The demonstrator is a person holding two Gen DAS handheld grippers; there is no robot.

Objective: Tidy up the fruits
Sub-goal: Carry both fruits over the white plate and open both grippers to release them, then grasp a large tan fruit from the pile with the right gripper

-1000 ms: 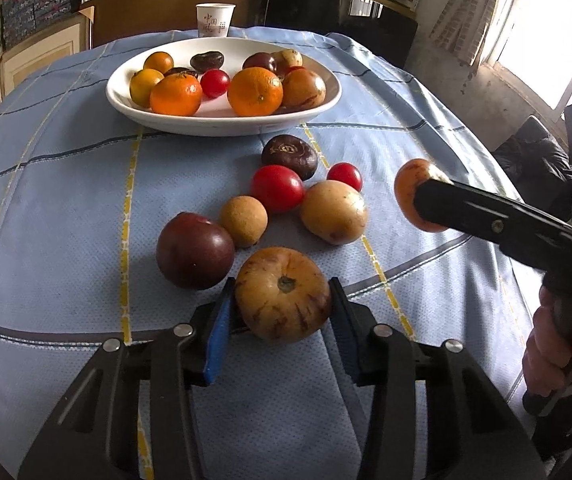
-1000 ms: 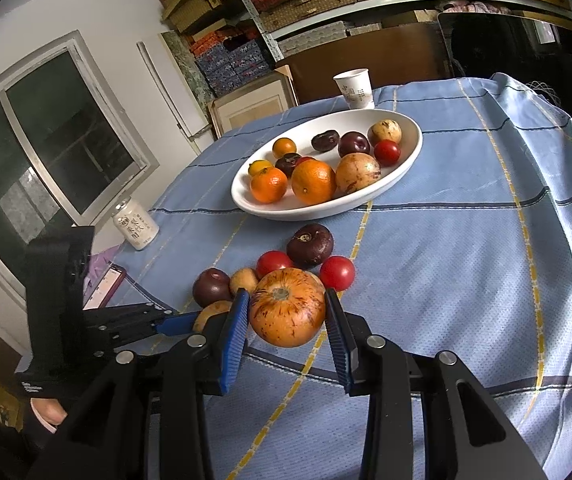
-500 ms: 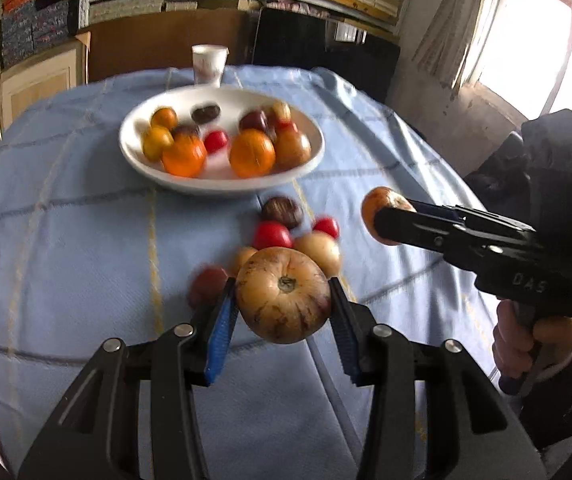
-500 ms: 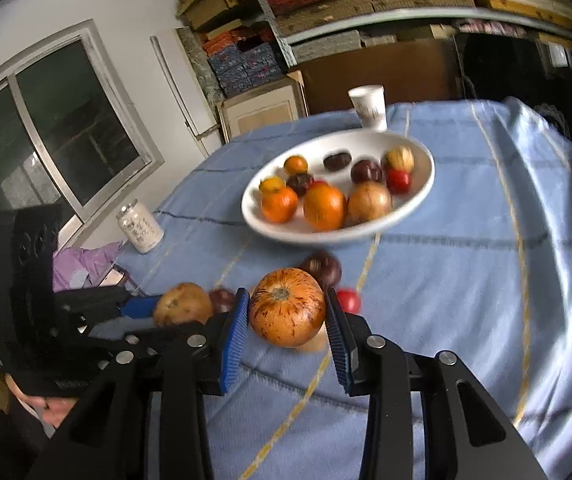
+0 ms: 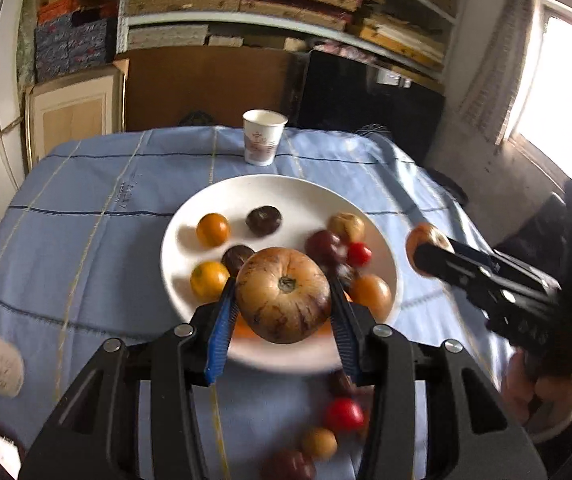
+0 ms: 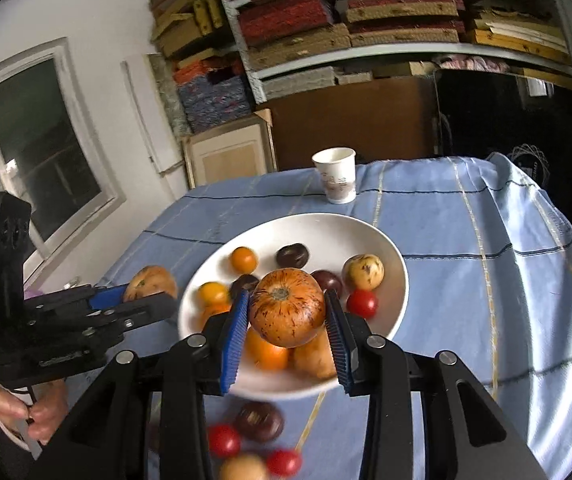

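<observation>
Two fruits are in your grippers. Your left gripper (image 5: 284, 300) is clamped on a tan striped fruit (image 5: 284, 294), held between its blue pads above the near rim of the white bowl (image 5: 246, 196). Your right gripper (image 6: 286, 312) is clamped on an orange speckled fruit (image 6: 287, 306), likewise raised over the bowl's near side.
</observation>
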